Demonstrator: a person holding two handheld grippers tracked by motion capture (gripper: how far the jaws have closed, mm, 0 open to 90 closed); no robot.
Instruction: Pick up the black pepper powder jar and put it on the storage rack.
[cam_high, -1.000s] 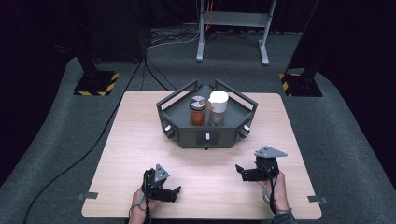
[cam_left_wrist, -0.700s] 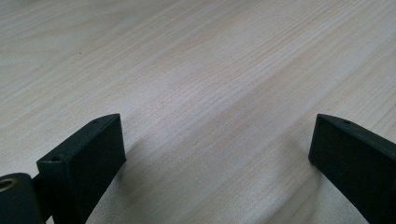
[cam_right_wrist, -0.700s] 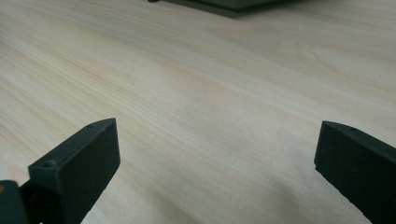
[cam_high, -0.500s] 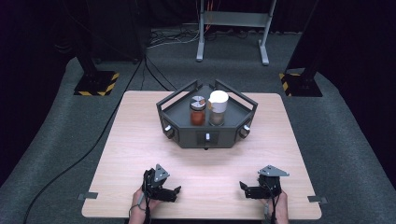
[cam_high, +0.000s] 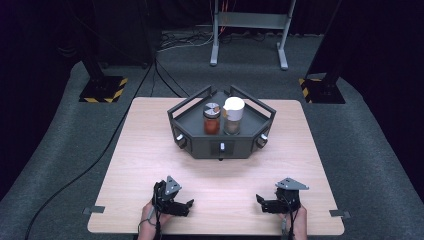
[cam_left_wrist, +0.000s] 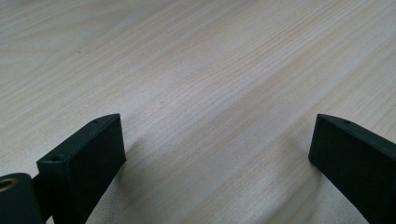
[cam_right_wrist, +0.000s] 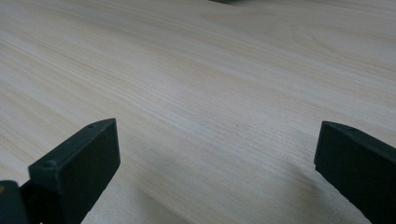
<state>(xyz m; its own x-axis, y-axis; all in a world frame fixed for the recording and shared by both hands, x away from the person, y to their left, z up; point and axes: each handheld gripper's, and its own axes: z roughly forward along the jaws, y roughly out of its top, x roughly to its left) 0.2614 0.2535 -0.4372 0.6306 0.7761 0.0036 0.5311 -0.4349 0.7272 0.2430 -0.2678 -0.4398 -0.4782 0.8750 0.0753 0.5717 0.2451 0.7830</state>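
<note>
A: Left gripper (cam_high: 186, 206) and right gripper (cam_high: 262, 203) low at the near table (cam_high: 150, 145) edge, jaws on both spread wide, bare wood between them.

B: Containers?

A: Well beyond both, centred: dark angular tray (cam_high: 220, 148). Inside, a glass jar with red-brown contents (cam_high: 211, 120), touching or just beside a white-lidded jar with beige contents (cam_high: 233, 117) to its right.
</note>
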